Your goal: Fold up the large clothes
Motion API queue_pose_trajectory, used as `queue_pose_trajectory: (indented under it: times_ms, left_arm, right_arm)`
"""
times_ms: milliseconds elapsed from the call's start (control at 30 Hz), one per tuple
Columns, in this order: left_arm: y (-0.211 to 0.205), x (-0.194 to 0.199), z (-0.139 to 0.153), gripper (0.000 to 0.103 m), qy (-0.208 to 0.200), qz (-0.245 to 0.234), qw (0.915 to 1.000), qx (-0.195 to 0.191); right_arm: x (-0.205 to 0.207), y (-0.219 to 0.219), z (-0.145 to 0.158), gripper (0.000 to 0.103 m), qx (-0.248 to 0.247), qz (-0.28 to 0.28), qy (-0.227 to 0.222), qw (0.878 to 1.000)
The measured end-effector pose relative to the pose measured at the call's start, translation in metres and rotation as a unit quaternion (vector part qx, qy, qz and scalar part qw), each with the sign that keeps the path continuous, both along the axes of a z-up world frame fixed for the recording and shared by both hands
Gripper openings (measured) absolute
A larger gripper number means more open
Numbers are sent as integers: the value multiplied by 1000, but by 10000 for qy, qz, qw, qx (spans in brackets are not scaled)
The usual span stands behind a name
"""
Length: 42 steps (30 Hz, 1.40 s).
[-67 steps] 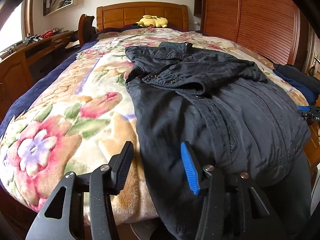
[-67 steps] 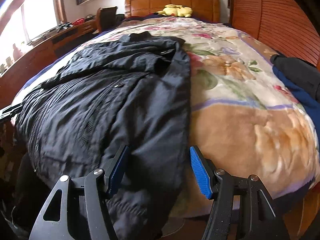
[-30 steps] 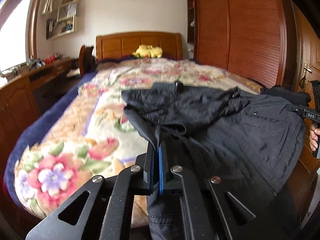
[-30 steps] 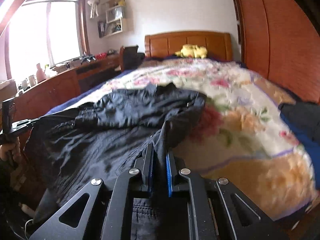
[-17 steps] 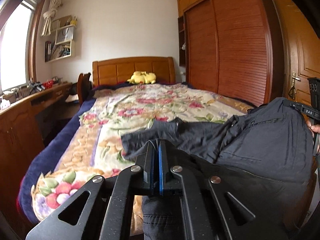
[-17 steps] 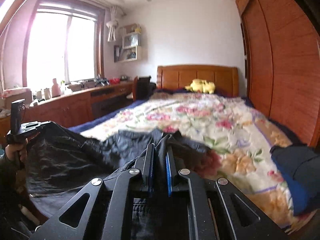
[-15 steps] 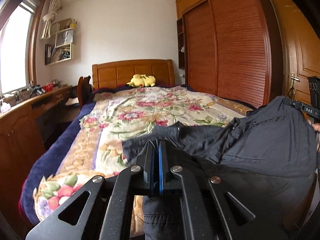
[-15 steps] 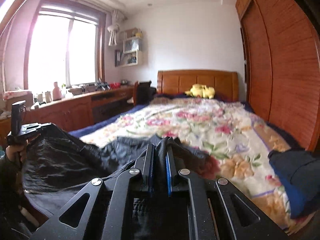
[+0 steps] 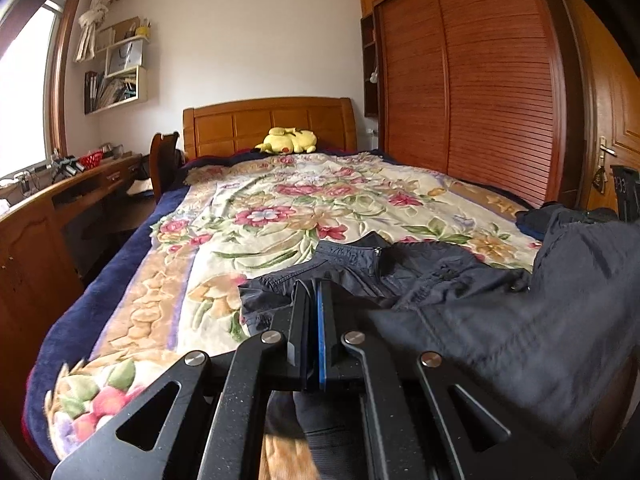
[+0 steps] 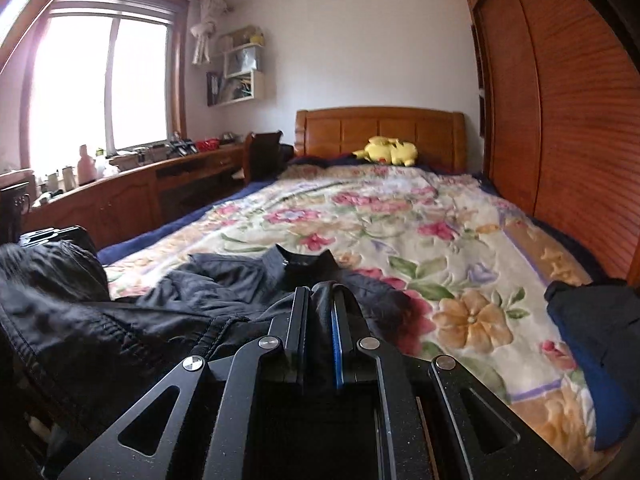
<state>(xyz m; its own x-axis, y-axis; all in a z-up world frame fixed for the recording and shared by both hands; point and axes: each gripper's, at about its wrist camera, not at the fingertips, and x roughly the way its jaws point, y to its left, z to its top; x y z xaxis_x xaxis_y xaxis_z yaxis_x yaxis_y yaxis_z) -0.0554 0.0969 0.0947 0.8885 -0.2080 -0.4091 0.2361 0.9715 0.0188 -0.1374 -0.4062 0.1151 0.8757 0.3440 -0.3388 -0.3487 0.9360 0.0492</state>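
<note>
A: Low centre of both frames, item one: jacket [image 9: 460,304], dark, one count. Collar end lies on the bed [image 9: 280,208]; hem end is lifted off it, toward the bottom edge.

B: Held how?

A: Left gripper [image 9: 314,320], jaws pressed together on a hem corner, cloth pinched between them. Right gripper [image 10: 320,320], jaws likewise closed on the other corner, a fold of fabric showing in the slit. Two grippers, one corner each.

B: Reason for that hold?

A: Judged: a corner in each keeps the hem taut and level, so the lower half can be carried up over the collar [image 10: 304,260] in a single fold. Collar stays down as the anchor.

B: Remaining stock?

A: One blanket [image 10: 400,216], floral, covering the bed. One plush [image 9: 288,140], yellow, upper centre by the headboard [image 9: 268,120]. One heap of dark and blue clothes [image 10: 592,332], right edge of the right view, apart from the jacket; pieces in it cannot be counted. One wardrobe [image 9: 480,80], right side. One table [image 10: 132,188], left side under the window, carrying small clutter too small to count.

B: Fold status?

A: Not yet laid over.
</note>
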Motion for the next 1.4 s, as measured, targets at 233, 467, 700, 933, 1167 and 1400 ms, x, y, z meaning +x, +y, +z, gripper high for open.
queue_pose_trajectory:
  times_ms: [233, 467, 700, 933, 1167, 1400]
  left_arm:
    - [-7, 74, 3, 4, 66, 201, 9997, 100]
    - [-5, 153, -5, 4, 240, 416, 9986, 225]
    - [-2, 214, -29, 4, 540, 583, 9961, 374]
    - [4, 238, -52, 4, 874, 670, 9930, 432]
    - [20, 213, -58, 42, 1007, 589, 9927, 302]
    - [24, 163, -54, 73, 865, 335, 9954, 227]
  right_arm:
    - [91, 14, 14, 9, -37, -205, 119, 9997]
    - [182, 24, 21, 8, 99, -404, 92, 9991]
    - [245, 51, 6, 8, -219, -573, 248, 9978]
    - [286, 64, -12, 8, -523, -651, 660, 9943]
    - [275, 55, 1, 66, -391, -750, 822, 9930]
    - [218, 29, 9, 71, -519, -787, 614, 9937]
